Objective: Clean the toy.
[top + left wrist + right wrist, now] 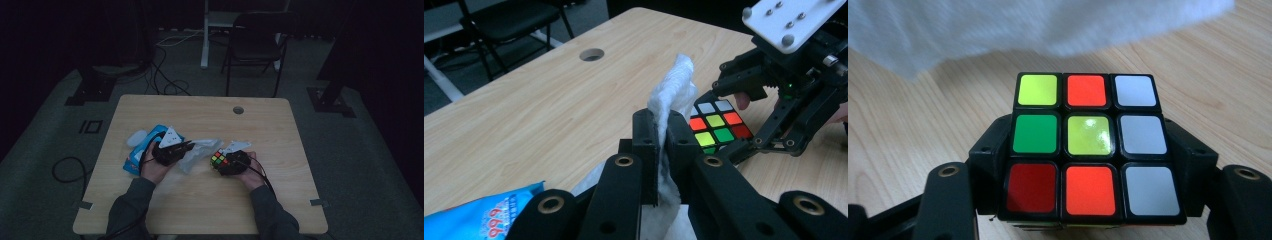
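Left gripper pinching white wipe, right gripper clamping puzzle cube — blue packet, perhaps wipes.

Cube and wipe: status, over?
Left gripper jaws shut on white wipe. Right gripper jaws shut on puzzle cube, just above table. Wipe beside cube, contact unclear. Blue packet clear of both.

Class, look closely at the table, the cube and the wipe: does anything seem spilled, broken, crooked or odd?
Nothing stands out. The left gripper pinches a white wipe, the right gripper clamps a scrambled puzzle cube, and a blue wipe packet lies flat on the table.
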Demonstrator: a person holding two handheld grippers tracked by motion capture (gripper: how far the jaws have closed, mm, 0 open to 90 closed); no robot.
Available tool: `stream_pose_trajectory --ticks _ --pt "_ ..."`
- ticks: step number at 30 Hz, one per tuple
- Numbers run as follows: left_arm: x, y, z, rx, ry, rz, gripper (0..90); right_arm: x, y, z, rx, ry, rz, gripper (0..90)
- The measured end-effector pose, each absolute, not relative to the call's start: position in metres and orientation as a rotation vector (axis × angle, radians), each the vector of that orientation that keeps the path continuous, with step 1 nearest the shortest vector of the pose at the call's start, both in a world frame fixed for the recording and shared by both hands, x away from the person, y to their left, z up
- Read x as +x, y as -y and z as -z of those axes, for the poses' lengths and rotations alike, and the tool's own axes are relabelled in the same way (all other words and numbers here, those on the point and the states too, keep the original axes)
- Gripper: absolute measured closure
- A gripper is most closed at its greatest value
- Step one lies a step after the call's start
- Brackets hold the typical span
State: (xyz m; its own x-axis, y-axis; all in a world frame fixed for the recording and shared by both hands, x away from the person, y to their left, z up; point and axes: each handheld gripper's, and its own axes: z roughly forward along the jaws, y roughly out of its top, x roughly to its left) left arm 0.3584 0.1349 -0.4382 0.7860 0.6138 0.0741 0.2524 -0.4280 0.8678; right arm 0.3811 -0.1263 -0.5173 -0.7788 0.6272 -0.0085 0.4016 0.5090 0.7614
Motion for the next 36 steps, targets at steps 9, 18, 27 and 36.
stream_pose_trajectory --ticks 9,18,27,36 --pt "0.357 -0.120 0.442 2.046 -0.609 -0.445 87.0 0.380 0.124 0.515 0.854 -2.467 -1.145 33.8" --pt "0.356 -0.112 0.436 2.062 -0.567 -0.394 86.4 0.383 0.126 0.518 0.884 -2.458 -1.143 33.8" --pt "0.373 -0.089 0.465 2.118 -0.611 -0.331 86.3 0.377 0.120 0.511 0.837 -2.463 -1.173 33.8" --pt "0.378 -0.072 0.476 2.129 -0.613 -0.301 86.2 0.375 0.119 0.511 0.828 -2.469 -1.169 33.8"
